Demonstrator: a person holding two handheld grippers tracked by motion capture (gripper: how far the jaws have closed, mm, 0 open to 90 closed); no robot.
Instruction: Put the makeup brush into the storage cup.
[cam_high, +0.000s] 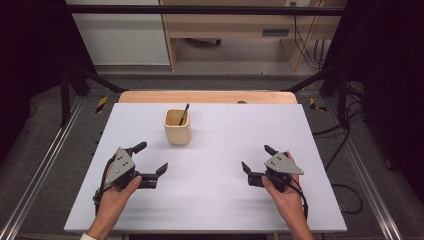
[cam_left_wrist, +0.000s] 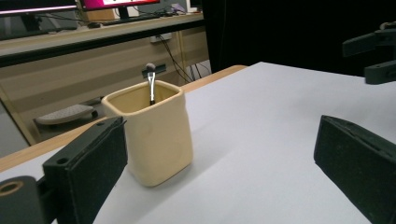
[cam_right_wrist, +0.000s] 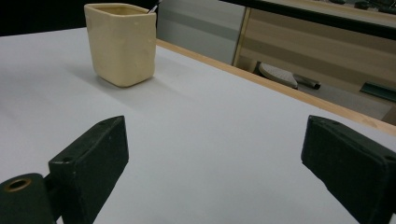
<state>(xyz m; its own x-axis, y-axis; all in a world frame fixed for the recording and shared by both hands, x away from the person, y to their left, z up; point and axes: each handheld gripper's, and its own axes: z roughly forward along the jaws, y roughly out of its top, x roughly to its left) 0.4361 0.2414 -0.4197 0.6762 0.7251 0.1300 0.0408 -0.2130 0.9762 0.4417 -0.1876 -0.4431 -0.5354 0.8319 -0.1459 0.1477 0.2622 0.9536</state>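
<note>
Well apart: cup (cam_high: 177, 131), table edge (cam_high: 207, 96).

The high view looks forward and down over the whole table (cam_high: 210, 200). Each gripper view sits low, close above the tabletop, facing inward past its own jaws. All three share the cup (cam_high: 177, 127) (cam_left_wrist: 152, 133) (cam_right_wrist: 122, 43) from different sides

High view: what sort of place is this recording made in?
Probably a lab or office workroom: a white tabletop inside a black metal frame, loose cables on the floor, and a keyboard under a desk.
</note>
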